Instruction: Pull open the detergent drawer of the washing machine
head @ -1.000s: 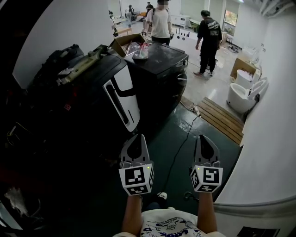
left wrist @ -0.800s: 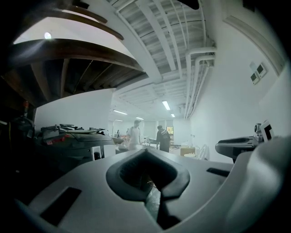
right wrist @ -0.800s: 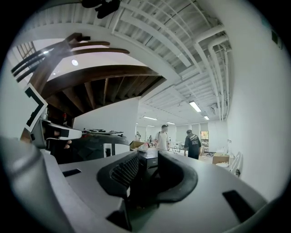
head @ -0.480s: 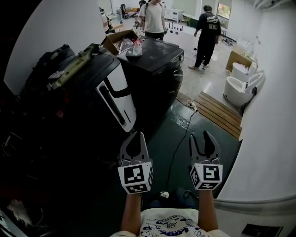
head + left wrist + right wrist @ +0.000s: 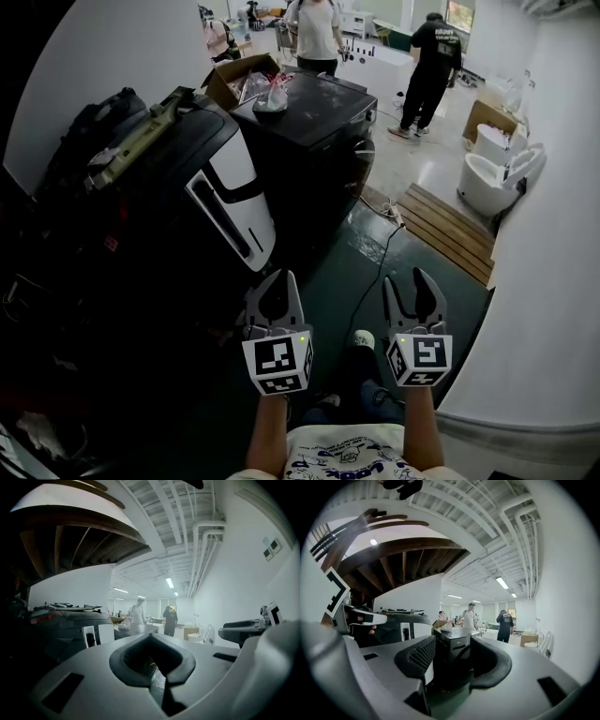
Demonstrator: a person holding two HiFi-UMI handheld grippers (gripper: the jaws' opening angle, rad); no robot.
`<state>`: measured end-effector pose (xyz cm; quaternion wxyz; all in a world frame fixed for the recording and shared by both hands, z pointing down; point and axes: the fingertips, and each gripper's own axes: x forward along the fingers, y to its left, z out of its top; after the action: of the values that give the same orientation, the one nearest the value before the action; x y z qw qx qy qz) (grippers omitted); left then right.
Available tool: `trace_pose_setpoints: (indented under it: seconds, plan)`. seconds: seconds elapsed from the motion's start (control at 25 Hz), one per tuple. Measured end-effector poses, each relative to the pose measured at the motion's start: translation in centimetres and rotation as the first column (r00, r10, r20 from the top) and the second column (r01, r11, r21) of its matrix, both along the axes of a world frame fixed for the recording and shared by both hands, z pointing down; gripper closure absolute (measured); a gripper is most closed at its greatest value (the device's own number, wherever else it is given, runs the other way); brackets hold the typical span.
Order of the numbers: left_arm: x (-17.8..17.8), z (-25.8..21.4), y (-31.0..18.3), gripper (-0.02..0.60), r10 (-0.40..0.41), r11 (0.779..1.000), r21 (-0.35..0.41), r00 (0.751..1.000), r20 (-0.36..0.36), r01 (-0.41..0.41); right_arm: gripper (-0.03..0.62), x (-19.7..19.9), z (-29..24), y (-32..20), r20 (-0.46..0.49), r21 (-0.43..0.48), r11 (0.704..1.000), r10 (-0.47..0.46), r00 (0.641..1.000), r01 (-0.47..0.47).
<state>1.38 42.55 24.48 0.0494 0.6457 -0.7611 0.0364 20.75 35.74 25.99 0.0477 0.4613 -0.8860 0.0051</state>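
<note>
The green floor (image 5: 375, 272) fills the middle of the head view, and the whole left side sinks into shadow where little can be told apart; out of that dark leans a black unit (image 5: 202, 159) with a white panel, its lower part lost in the gloom; just behind it stands the black washer (image 5: 323, 141), well apart from both grippers, its front so dark that the drawer cannot be picked out in any view; an open carton (image 5: 246, 80) sits on the washer's top, its contents too small to tell; beyond stand two people (image 5: 317, 28), one cut off by the top edge; to the right a wooden pallet (image 5: 450, 230) lies on the floor near white toilets (image 5: 492, 183), partly hidden by the curving wall; a cable (image 5: 370, 281) runs across the floor, its near end lost between the grippers; low in the view the left gripper (image 5: 277, 278) has its jaws together with nothing in them; beside it the right gripper (image 5: 407, 281) has its jaws apart, having just been opening, and they hold nothing, the washer showing far off through the gap in the right gripper view.
</note>
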Motion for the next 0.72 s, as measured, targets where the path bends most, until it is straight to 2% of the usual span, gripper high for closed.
trace_pose_setpoints:
  seconds: [0.28,0.72]
  plan:
    - [-0.5,0.0,-7.3,0.568,-0.055,0.998,0.011,0.998,0.001,0.055,0.364,-1.0,-0.2,-8.5,0.013,0.009,0.998,-0.056,0.998,0.056]
    - [-0.1,-1.1,-21.8,0.568,-0.157,0.987,0.027,0.988,0.0,0.157,0.364,-1.7,-1.8,-24.5,0.017,0.031,0.986,-0.165,0.986,0.165]
